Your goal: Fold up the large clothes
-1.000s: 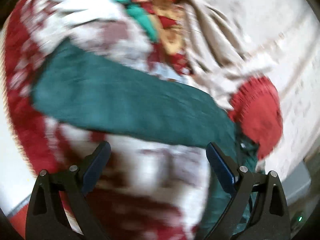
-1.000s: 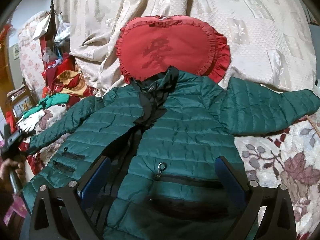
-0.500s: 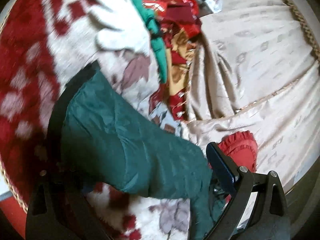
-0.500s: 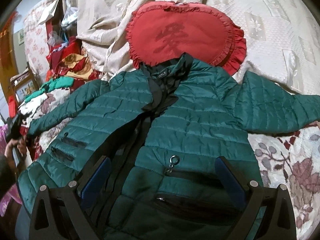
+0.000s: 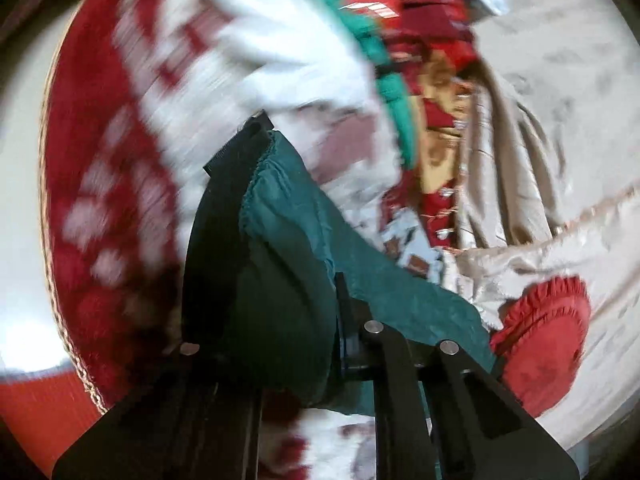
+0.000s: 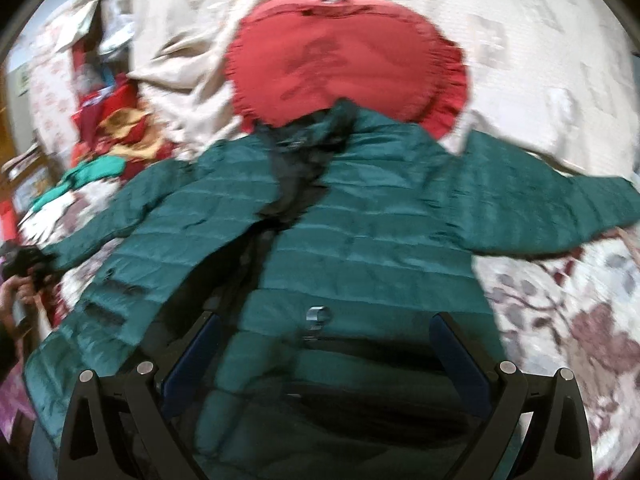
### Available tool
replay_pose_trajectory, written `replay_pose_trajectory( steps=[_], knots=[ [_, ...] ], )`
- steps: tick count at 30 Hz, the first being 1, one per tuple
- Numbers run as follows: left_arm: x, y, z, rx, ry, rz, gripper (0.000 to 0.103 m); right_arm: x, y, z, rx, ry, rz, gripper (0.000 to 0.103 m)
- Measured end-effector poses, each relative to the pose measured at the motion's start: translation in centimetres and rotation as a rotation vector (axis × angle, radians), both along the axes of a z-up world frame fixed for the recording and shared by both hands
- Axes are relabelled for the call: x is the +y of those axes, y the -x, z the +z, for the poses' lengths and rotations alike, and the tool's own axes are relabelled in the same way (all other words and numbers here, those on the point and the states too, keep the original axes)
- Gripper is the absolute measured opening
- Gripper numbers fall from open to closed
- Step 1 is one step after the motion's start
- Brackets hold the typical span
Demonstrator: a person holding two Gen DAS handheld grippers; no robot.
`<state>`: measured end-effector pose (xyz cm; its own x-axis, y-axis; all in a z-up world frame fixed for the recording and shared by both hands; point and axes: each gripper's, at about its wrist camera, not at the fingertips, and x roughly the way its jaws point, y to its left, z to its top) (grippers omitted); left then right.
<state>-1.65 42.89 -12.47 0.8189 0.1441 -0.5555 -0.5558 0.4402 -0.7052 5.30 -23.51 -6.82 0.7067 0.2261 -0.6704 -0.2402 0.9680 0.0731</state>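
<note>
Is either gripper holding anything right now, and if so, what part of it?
The left gripper is shut on the green jacket, gripping the cuff end of one sleeve. The right gripper is open and holds nothing.

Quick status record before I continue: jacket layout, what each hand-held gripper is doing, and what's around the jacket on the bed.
garment: green puffer jacket, front up, unzipped, both sleeves spread out
left hand-held gripper: shut on the left sleeve cuff
right hand-held gripper: open, over the lower front of the jacket, holding nothing
behind collar: red ruffled cushion
surface: floral blanket, beige bedspread beyond
clutter: pile of red and teal clothes at the far left
</note>
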Motion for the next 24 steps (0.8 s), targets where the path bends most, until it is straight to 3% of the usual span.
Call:
replay_pose_trajectory(
  steps=[2,7,13,19,24],
  knots=[
    [-1.1,-1.3,2.8,-0.031,-0.062,-0.035,0.011,-1.1,-0.2,-0.1,0.015,0.025,-0.077,0.103],
    [-4.4,-4.8,7.5,-0.122,-0.115,-0.125,0.011,-3.8,-1.1,-1.0,0.097,0.082,-0.216,0.103],
    [-11.6,-10.8,11.7,-0.201,-0.152,-0.288,0.011,-5.7,-1.2,-1.7,0.124,0.101,-0.247,0.103],
    [-19.0,-17.5,12.9,-0.215,-0.16,-0.426,0.011,-6.7,-0.9,-1.0,0.087,0.071,-0.289,0.103],
    [-24.4,-22.3,12.1,-0.24,-0.132,-0.518,0.011,-7.9,-1.7,-1.0,0.091,0.06,-0.364,0.103]
  ],
)
